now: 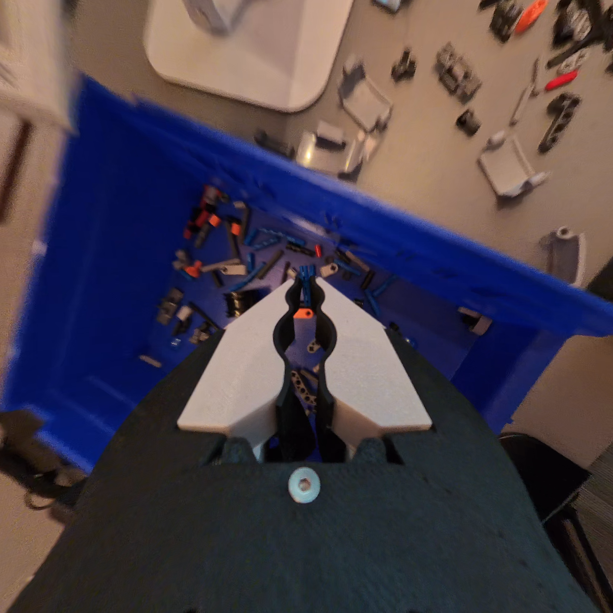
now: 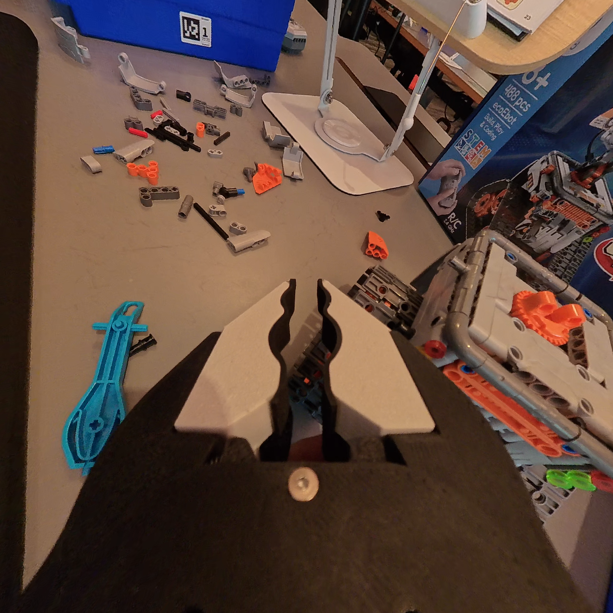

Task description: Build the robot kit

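Left gripper (image 1: 306,282) pinches a blue pin (image 1: 306,278) above the blue bin (image 1: 109,265); right gripper (image 2: 306,287), jaws slightly parted, empty, beside the brick-built model (image 2: 530,358).

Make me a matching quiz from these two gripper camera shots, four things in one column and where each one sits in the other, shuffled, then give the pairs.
Things
1. blue pin
2. turquoise tool
3. orange gear
4. white lamp base

Places
A. on top of the built model
B. pinched at the left gripper tips, above the blue bin
C. flat on the table, left of the right gripper
D. on the table beside the blue product box

Pairs: 1-B, 2-C, 3-A, 4-D
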Tool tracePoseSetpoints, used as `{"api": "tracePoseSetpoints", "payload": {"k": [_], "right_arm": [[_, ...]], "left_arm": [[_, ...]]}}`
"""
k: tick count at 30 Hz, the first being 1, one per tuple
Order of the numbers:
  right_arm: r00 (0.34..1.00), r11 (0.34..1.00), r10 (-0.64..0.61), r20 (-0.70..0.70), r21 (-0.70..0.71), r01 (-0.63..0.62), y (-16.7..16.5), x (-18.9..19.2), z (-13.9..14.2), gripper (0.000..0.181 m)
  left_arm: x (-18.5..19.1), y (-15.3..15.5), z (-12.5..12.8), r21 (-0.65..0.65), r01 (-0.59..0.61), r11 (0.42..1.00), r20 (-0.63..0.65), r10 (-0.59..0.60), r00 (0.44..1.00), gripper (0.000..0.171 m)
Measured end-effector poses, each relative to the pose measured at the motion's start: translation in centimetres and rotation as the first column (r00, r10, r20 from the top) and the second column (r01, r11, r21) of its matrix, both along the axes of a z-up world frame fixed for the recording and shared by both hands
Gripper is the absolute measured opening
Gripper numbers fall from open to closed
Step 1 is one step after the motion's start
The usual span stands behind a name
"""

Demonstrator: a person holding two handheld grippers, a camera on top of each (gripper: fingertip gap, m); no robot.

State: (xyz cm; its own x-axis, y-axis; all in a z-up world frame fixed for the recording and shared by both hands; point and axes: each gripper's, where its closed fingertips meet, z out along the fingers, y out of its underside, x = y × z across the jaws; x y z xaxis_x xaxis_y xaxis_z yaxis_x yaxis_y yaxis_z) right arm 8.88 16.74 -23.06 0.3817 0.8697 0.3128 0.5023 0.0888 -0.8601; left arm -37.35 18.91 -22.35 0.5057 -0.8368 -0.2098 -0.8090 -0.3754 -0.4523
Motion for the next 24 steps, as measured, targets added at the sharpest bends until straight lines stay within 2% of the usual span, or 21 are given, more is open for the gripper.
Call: {"api": "tracePoseSetpoints", "payload": {"k": [4,7,11,14,19,24], "right_arm": [[1.0,1.0,0.005,-0.006,0.011,-0.005,-0.1,-0.1,0.3,0.011],[1.0,1.0,0.011,-0.009,0.016,-0.01,-0.3,-0.1,0.5,0.011],[1.0,1.0,0.017,-0.013,0.024,-0.017,-0.5,-0.1,0.7,0.01],[1.0,0.999,0.022,-0.017,0.028,-0.022,-0.7,0.0,0.9,0.01],[0.999,0.999,0.042,-0.016,0.024,-0.041,-1.0,-0.3,0.8,0.01],[0.998,0.998,0.055,-0.016,0.018,-0.054,-1.2,-0.5,0.7,0.01]], "left_arm": [[4.2,-0.2,5.4,0.164,0.085,0.983,0.026,-0.091,0.996,0.003],[9.1,-1.6,6.0,0.175,0.198,0.964,0.016,-0.204,0.979,0.003],[15.3,-3.7,2.8,0.089,0.356,0.93,-0.023,-0.355,0.935,0.003],[18.3,-4.6,-0.1,0.022,0.436,0.9,-0.05,-0.434,0.899,0.003],[20.6,-5.0,-4.1,-0.091,0.478,0.874,-0.058,-0.484,0.873,0.003],[21.0,-4.6,-5.1,-0.1,0.469,0.878,-0.052,-0.475,0.878,0.013]]}}
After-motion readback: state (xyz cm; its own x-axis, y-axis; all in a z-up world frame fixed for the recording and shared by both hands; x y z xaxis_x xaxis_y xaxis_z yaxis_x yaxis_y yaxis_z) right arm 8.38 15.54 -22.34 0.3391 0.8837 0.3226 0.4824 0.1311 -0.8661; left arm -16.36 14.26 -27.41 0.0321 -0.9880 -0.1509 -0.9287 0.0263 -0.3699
